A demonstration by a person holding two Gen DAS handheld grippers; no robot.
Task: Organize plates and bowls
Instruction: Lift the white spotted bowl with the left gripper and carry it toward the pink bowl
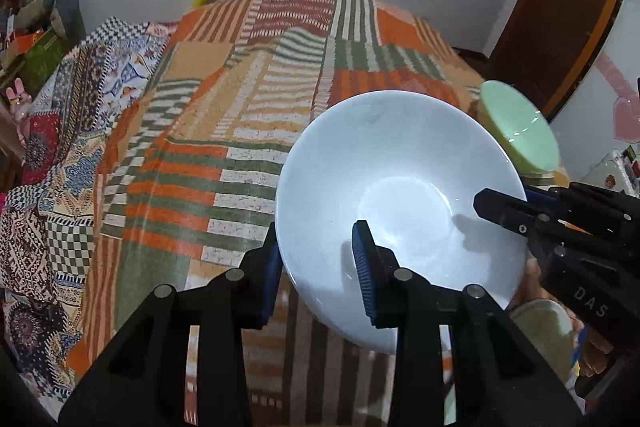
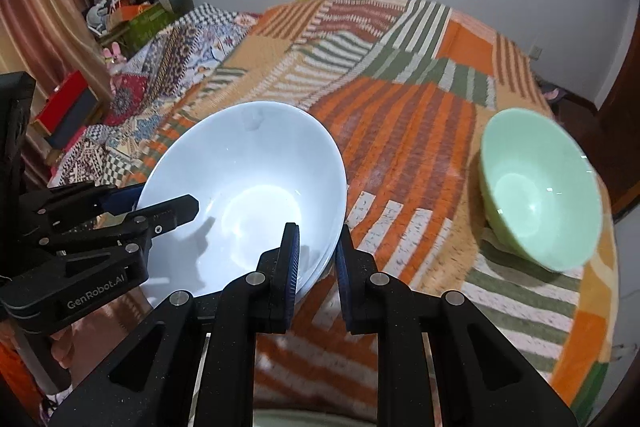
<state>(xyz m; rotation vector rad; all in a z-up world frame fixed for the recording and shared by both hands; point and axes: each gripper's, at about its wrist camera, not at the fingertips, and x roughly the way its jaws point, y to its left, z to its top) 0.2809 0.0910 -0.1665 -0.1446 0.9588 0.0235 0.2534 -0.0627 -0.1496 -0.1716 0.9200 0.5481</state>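
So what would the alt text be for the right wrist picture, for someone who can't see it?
Two black handheld grippers clamp the rim of a white bowl from opposite sides, the right gripper in front and the left gripper at the picture's left. It is tilted above a striped orange and green bedspread; a mint green bowl sits further right.

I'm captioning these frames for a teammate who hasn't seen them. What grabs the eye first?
A large white bowl fills the centre, gripped on opposite rims by the left gripper and right gripper. Beneath it spreads a loud orange, green and cream striped bedspread. A mint-green bowl rests on the bedspread to the right.
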